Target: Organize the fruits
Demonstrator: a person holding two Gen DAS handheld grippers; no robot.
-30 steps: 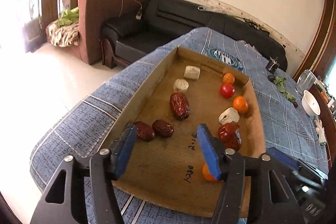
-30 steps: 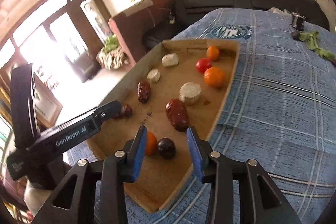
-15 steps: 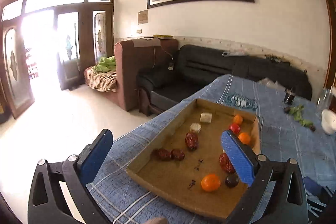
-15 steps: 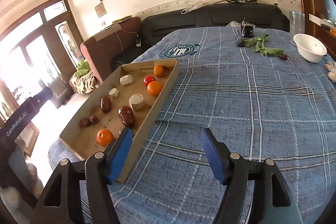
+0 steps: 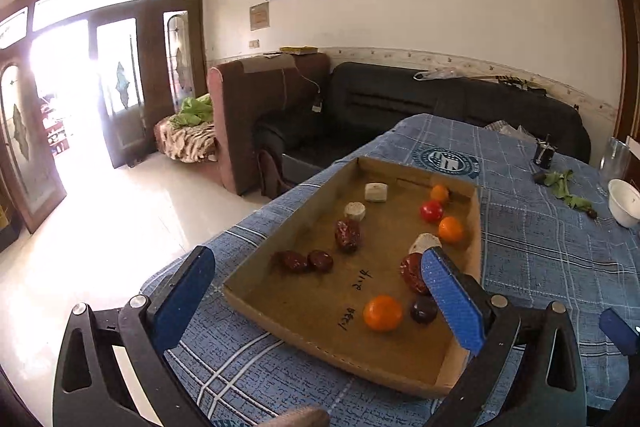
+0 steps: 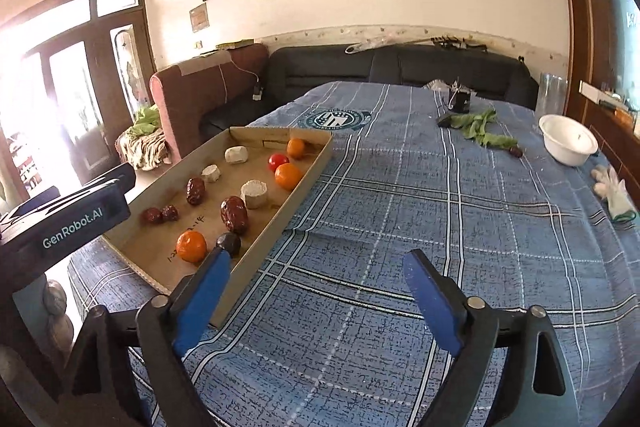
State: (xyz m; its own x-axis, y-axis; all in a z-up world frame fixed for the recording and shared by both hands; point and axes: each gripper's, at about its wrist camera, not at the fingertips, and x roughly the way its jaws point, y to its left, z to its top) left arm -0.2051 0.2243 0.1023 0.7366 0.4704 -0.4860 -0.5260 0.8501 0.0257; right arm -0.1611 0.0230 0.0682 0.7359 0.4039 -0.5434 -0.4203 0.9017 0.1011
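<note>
A shallow cardboard tray (image 5: 248, 279) (image 6: 312, 167) lies on the blue plaid tablecloth. It holds orange fruits (image 5: 383, 312) (image 6: 191, 246), a red tomato (image 5: 431, 211) (image 6: 278, 160), red dates (image 5: 348, 235) (image 6: 234, 214), a dark plum (image 5: 423, 309) (image 6: 229, 243) and white chunks (image 5: 376, 191) (image 6: 254, 193). My left gripper (image 5: 316, 303) is open and empty, held back above the tray's near end. My right gripper (image 6: 318, 291) is open and empty over bare cloth to the right of the tray.
A white bowl (image 6: 568, 145), green leaves (image 6: 478, 127), a small black object (image 6: 460, 99), a glass (image 6: 552, 93) and a white glove (image 6: 614, 189) lie at the far right of the table. A black sofa (image 5: 400, 107) and brown armchair (image 5: 260, 107) stand beyond the table.
Both grippers have pulled up and back from the tray and opened wide. The right gripper has swung right, away from the orange and plum, over bare cloth.
</note>
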